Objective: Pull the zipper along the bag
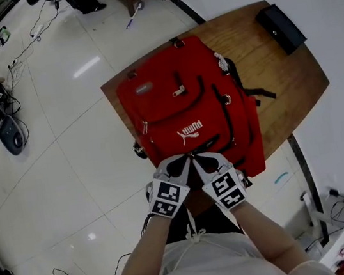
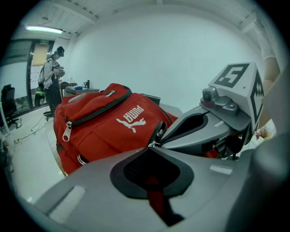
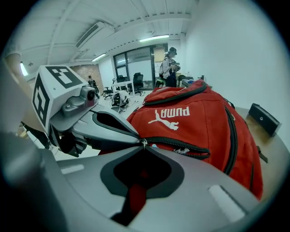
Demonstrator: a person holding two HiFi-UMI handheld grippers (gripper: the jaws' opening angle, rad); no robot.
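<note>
Looks barely begun, with right gripper clamped on the pull, left gripper clamped on the bag beside it, nearly all the zipper left to run

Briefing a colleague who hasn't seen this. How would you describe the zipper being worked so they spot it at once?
On the wooden table lies a red PUMA backpack. The zipper nearest the person curves beside the white logo; unlike the other zippers, the left gripper and right gripper meet at its pull.
</note>
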